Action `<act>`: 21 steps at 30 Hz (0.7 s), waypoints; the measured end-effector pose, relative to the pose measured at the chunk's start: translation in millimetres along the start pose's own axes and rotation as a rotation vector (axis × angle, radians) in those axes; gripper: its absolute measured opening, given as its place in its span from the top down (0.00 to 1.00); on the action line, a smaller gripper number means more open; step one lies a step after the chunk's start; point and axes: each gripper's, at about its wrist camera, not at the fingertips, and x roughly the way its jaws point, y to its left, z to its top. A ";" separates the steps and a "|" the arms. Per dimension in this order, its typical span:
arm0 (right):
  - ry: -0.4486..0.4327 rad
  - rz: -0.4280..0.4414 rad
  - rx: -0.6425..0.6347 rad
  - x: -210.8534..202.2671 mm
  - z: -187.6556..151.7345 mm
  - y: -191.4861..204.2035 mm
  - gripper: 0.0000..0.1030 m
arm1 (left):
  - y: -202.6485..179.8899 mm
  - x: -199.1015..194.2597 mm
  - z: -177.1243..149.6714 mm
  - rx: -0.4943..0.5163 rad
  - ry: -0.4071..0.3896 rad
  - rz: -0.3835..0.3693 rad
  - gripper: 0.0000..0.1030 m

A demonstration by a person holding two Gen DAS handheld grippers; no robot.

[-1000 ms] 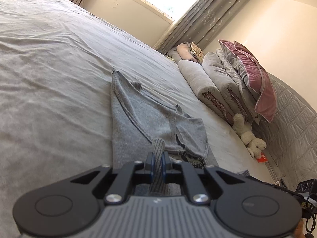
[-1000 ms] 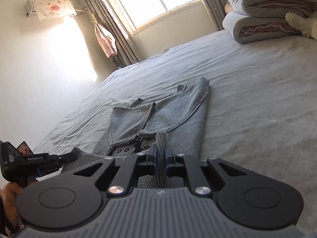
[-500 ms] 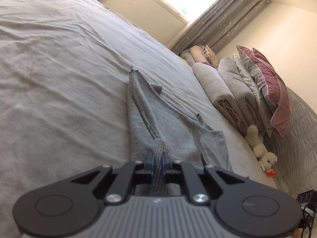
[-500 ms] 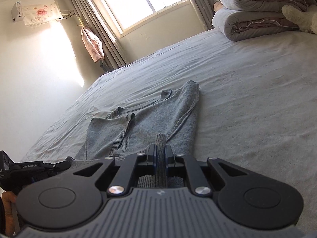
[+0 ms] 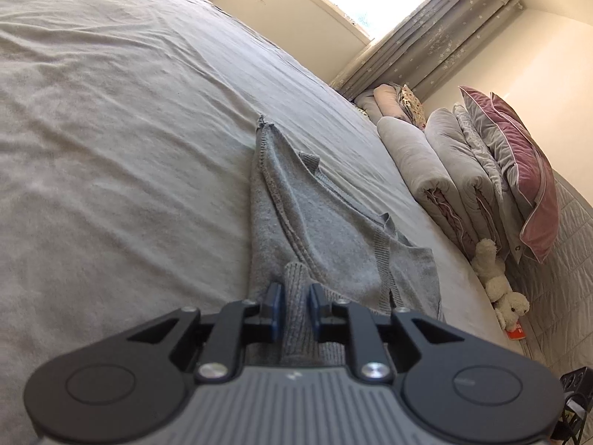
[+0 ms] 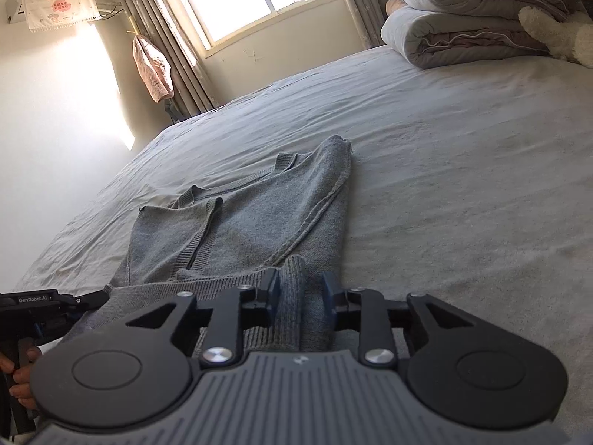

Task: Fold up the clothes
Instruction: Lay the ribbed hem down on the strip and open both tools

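Observation:
A grey knit sweater (image 5: 315,215) lies on the bed, folded into a long strip with a sleeve laid across it; the right wrist view shows it as the same sweater (image 6: 252,222). My left gripper (image 5: 296,296) sits low over its near end. Its jaws are opening, and a ridge of ribbed hem (image 5: 296,319) stands loosely between the pads. My right gripper (image 6: 301,289) is also opening over the ribbed hem (image 6: 291,296), with a clear gap beside the right pad. The left gripper (image 6: 85,298) shows at the left edge of the right wrist view, held by a hand (image 6: 18,371).
The grey bed sheet (image 5: 111,148) spreads wide to the left of the sweater. Rolled quilts (image 5: 426,170), a pink pillow (image 5: 519,170) and a plush toy (image 5: 496,278) line the headboard side. A pink cloth (image 6: 153,70) hangs by the curtain under the window.
Both grippers came forward and down with the hem, laying the sweater flatter on the bed. Both sets of jaws, tightly pinched on the hem before, have parted.

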 end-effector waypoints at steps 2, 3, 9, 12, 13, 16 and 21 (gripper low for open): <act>-0.009 0.005 0.024 -9.8 3.9 -0.7 0.67 | -10.0 -16.2 -1.9 0.009 -0.036 -0.022 0.76; -0.019 0.008 0.033 -15.6 5.2 0.0 0.67 | -14.9 -24.2 -2.8 0.014 -0.054 -0.033 0.76; -0.056 0.037 -0.081 -38.6 -9.5 37.7 0.67 | -47.7 -43.0 -29.3 0.143 -0.103 -0.080 0.76; -0.033 0.014 -0.216 -32.4 -30.3 62.2 0.67 | -43.9 -33.3 -50.2 0.207 -0.076 -0.056 0.76; -0.026 -0.001 -0.255 -29.8 -36.7 66.3 0.67 | -39.1 -30.4 -56.7 0.223 -0.062 -0.039 0.77; -0.004 -0.053 -0.320 -22.9 -46.2 58.3 0.67 | -19.5 -32.5 -64.2 0.216 -0.064 -0.016 0.86; 0.003 -0.078 -0.268 -36.2 -34.6 30.7 0.67 | 5.7 -59.1 -47.7 0.071 -0.067 -0.007 0.78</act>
